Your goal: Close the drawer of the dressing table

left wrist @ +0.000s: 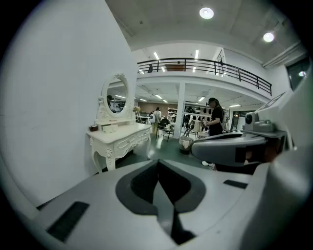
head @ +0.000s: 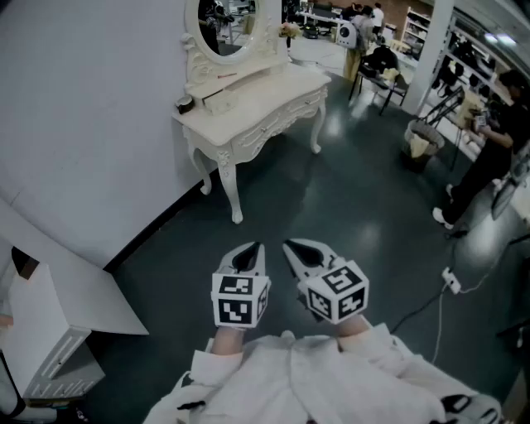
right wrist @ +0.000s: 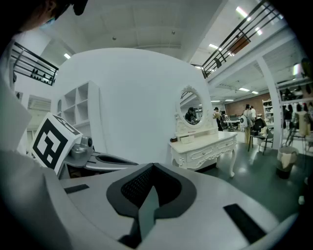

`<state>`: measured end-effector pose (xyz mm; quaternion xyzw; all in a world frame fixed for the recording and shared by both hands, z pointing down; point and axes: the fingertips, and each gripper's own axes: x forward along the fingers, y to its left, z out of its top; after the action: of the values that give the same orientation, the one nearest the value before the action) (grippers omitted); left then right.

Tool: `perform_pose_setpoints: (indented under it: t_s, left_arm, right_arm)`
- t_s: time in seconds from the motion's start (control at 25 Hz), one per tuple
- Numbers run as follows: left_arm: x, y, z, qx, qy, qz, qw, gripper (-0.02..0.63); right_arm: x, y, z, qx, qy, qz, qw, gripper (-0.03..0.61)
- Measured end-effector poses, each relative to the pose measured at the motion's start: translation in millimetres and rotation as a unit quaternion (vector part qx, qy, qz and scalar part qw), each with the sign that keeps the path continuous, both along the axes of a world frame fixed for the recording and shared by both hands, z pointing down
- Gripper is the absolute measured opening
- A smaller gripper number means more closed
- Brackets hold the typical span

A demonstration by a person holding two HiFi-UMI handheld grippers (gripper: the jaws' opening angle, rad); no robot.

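At the bottom centre of the head view, the left claw and the right claw sat side by side above white sleeves. Each was clenched on nothing, with its tips pointing up the frame. Beyond them stretched bare dark green floor. The cream-white carved wooden dressing table stood well apart from both claws, in the upper centre, against the white wall. On its worktop, a small cream drawer below the oval mirror seemed to jut forward, though at this range it was hard to tell whether it was the open one.

Likely trouble: with so much floor to cross, a hurried shove from a shut claw could land off-centre and skew the drawer. It could also nudge the small dark jar at the worktop's left corner, or rock the table on its slender curved legs.

Count: two claws, one dressing table, one mirror, one jar, one jutting drawer, and one dark-clothed person at the far right.
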<state>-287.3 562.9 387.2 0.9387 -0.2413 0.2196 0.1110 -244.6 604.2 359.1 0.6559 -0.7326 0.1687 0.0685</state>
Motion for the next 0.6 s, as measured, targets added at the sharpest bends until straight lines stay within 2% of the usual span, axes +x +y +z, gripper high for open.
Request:
perform_pose_setpoints:
  t_s: [0.24,0.6]
  left_arm:
    - [9.2,-11.7,3.8,0.001,-0.005,-0.006,1.0000,0.008]
    - [12.4,-21.4,8.5,0.000,-0.008,-0.015,0.9999,0.008]
  right_arm:
    - [23.3,-12.0,8.9,-0.008,0.017,0.017,1.000,0.006]
    - [33.9,-17.4,15.1,-0.008,0.003,0.025,1.000,0.006]
